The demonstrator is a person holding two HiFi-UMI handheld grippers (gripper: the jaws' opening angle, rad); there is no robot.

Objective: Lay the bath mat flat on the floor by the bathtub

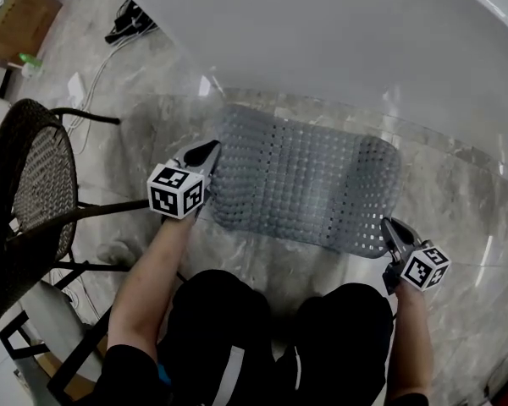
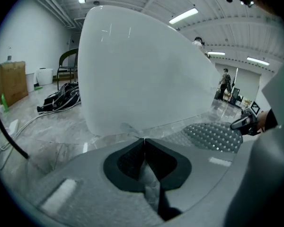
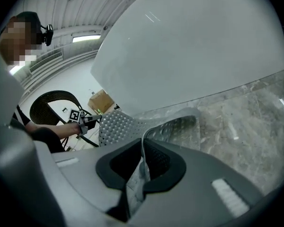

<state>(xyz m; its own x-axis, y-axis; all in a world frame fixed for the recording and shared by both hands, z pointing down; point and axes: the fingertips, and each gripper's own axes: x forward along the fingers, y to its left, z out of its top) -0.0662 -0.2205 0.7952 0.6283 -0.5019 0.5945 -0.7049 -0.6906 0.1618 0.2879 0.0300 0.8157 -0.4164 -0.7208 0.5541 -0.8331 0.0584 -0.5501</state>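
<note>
Beside the white bathtub (image 1: pixel 322 49), the grey perforated bath mat (image 1: pixel 305 180) is stretching out over the marble floor (image 1: pixel 262 269), its long side running along the tub. The left gripper (image 1: pixel 207 151) is pinching the near left corner, jaws pressed together on the thin sheet. The right gripper (image 1: pixel 393 230) is clamping the near right corner the same way. Gripping both corners well apart is probably keeping the mat taut, so it settles without folds.

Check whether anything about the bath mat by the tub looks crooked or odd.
Only the bath mat stands out: it isn't flat yet. The left gripper and right gripper pinch its two ends, and the right end curls up off the floor.
</note>
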